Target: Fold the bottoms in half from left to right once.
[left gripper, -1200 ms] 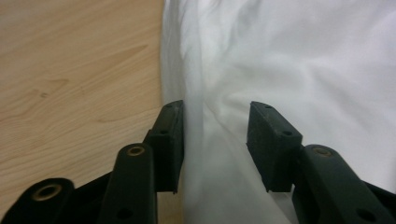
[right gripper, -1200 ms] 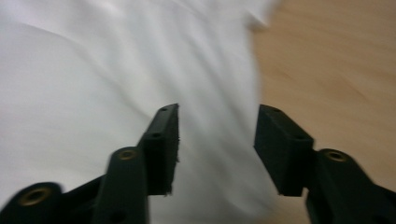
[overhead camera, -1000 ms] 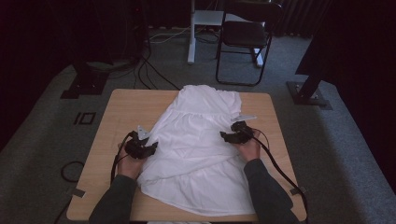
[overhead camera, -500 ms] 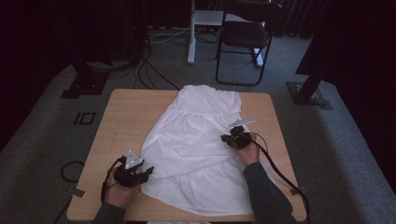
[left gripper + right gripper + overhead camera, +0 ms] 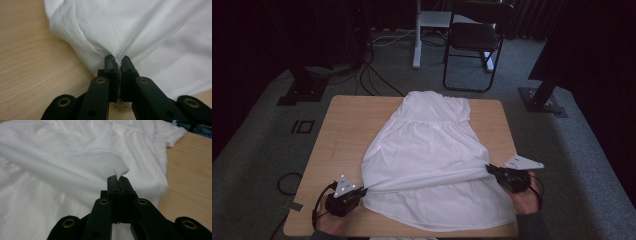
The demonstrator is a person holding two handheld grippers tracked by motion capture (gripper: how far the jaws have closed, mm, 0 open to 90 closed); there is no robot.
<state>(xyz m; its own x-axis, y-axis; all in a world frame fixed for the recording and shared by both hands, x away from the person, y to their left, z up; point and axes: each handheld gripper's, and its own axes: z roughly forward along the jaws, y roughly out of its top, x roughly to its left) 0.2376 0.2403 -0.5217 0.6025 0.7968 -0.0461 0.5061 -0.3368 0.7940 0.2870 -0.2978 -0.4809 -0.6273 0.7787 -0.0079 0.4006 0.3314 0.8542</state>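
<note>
White cotton-looking cloth is being pinched at both sides, and that is where I'd worry: each grip is taking only a small gather of fabric, so a hard outward tug could be slipping the dress (image 5: pixel 432 150) out of one pair of jaws, or dragging the whole garment off the near edge of the wooden table (image 5: pixel 347 120). The left gripper (image 5: pixel 346 199) is sitting clenched on a fold at the dress's left edge, near the table's front corner; up close its jaws are meeting with cloth wedged between them (image 5: pixel 117 60). The right gripper (image 5: pixel 507 176) is clamped on the opposite edge, right at the table's side. A taut ridge of fabric is running between them across the skirt. The bodice is lying toward the far edge, the hem hanging near the front, softly wrinkled
</note>
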